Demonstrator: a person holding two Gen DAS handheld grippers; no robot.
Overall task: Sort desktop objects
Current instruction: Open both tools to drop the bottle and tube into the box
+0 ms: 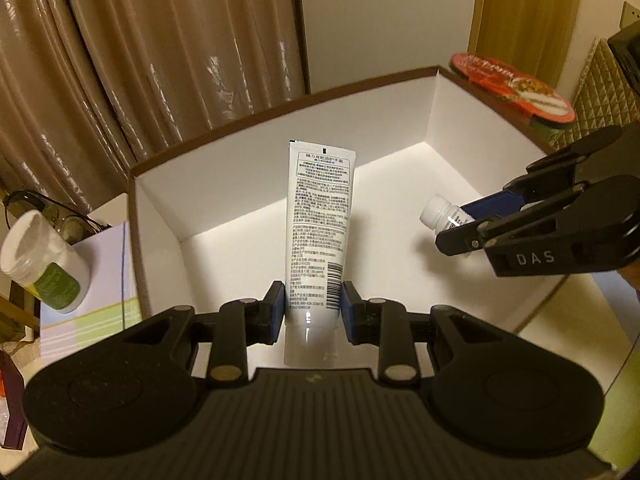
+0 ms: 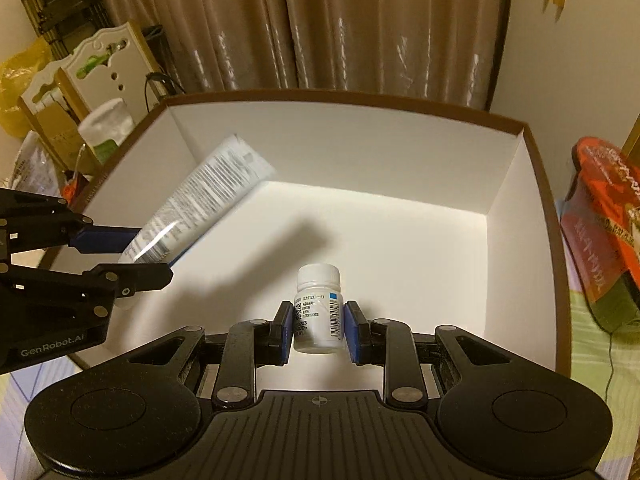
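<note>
Two grippers over white-lined box [image 1: 432,120], both loaded. Left gripper [image 1: 313,307]: my jaws clamped on hand cream tube [image 1: 320,216] near cap end, crimped end pointing at far wall. Right gripper [image 2: 318,330]: my jaws grasping small white pill bottle [image 2: 319,308], cap forward. Both items held above box floor, apart.
</note>
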